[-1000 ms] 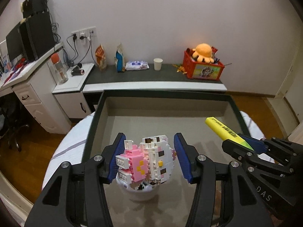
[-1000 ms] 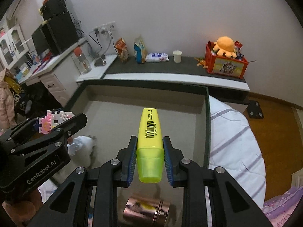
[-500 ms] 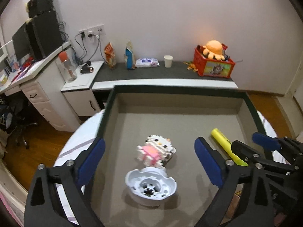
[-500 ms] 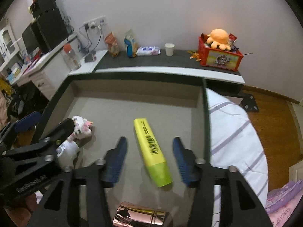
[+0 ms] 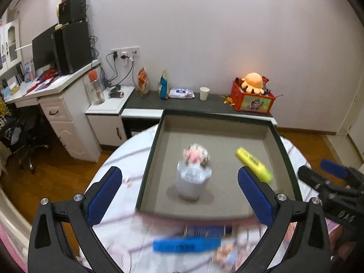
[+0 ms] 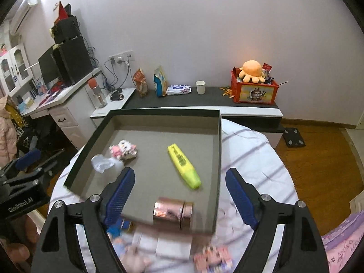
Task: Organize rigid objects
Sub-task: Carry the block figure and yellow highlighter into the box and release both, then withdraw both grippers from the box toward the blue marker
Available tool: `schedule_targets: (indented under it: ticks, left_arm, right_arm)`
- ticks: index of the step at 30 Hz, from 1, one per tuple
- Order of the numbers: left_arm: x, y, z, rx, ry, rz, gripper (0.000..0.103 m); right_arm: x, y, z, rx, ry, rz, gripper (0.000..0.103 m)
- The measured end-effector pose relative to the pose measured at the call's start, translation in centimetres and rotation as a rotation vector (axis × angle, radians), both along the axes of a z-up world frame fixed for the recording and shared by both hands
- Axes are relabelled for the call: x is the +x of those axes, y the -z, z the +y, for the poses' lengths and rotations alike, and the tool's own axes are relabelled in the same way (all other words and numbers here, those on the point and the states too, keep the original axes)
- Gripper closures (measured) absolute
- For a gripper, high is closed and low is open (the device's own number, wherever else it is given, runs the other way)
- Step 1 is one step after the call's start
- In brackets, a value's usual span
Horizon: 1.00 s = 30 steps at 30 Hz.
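On the round worktop [image 6: 261, 159] sits the tray [image 6: 218, 150], holding a marker [image 6: 184, 165], a white cup [image 5: 192, 182], a block figure [image 6: 124, 149] and a tin [image 6: 173, 212]. Left tongs [image 5: 179, 188] and right tongs [image 6: 179, 195] are opening, empty, above the tray.

We see the dark-rimmed shallow tray [image 6: 219, 150] on the bench: pink-and-white block figure [image 6: 122, 149] left, yellow highlighter [image 6: 183, 165] right, copper metal tin [image 6: 173, 212] at its near edge.
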<state>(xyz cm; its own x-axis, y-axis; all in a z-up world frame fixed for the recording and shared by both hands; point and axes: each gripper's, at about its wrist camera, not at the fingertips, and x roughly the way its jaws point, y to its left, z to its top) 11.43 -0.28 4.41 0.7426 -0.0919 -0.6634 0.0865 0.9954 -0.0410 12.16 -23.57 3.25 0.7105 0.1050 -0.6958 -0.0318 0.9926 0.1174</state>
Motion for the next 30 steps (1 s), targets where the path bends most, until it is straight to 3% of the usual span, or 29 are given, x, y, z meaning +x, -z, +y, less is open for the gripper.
schedule_targets:
  ticks: [3,4,17,30]
  left_arm:
    - [-2.3,0.7,0.6,-0.016,-0.004,0.023,0.0]
    - [-3.1,1.0,0.7,-0.018,-0.006,0.032,0.0]
    - [-9.8,2.5,1.4,0.016,-0.027,0.046,0.0]
    - [-12.7,6.0,1.3,0.014,-0.007,0.117,0.0]
  right_arm:
    - [-2.5,-0.1,0.2,-0.008,-0.004,-0.003,0.009]
    - [-3.5,-0.1,0.3,-0.009,-0.008,-0.003,0.0]
    - [-10.1,1.7,0.0,0.028,-0.009,0.028,0.0]
    - [-13.7,4.9,-2.5,0.031,0.034,0.108,0.0]
